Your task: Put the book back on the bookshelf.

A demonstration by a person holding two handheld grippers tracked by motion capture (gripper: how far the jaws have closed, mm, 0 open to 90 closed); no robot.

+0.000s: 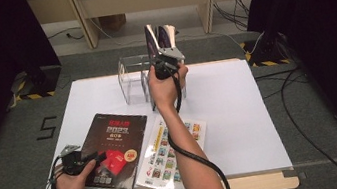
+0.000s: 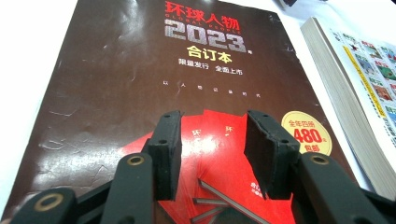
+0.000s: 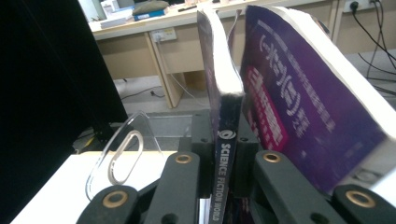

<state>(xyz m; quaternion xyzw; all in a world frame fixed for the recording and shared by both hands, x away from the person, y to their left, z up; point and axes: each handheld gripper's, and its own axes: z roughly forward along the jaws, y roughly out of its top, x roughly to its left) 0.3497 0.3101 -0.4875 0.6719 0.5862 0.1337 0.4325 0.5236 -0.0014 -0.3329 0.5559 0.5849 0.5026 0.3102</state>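
My right gripper (image 1: 164, 54) is raised over the clear acrylic rack (image 1: 134, 79) at the table's far side. In the right gripper view its jaws (image 3: 223, 140) are shut on the spine of a thin magazine (image 3: 219, 84) marked Science Fiction World, held upright. A purple book (image 3: 299, 107) stands right beside the magazine; whether it rests in the rack I cannot tell. My left gripper (image 1: 98, 158) hovers low over a dark magazine (image 1: 115, 143) with a red patch, near the front left. Its jaws (image 2: 212, 154) are open with nothing between the pads.
A thick book with a colourful picture cover (image 1: 175, 151) lies just right of the dark magazine (image 2: 140, 84), and its page edge (image 2: 345, 93) shows in the left gripper view. A clear rack divider (image 3: 121, 154) rises at the left. White sheet (image 1: 240, 114) covers the table.
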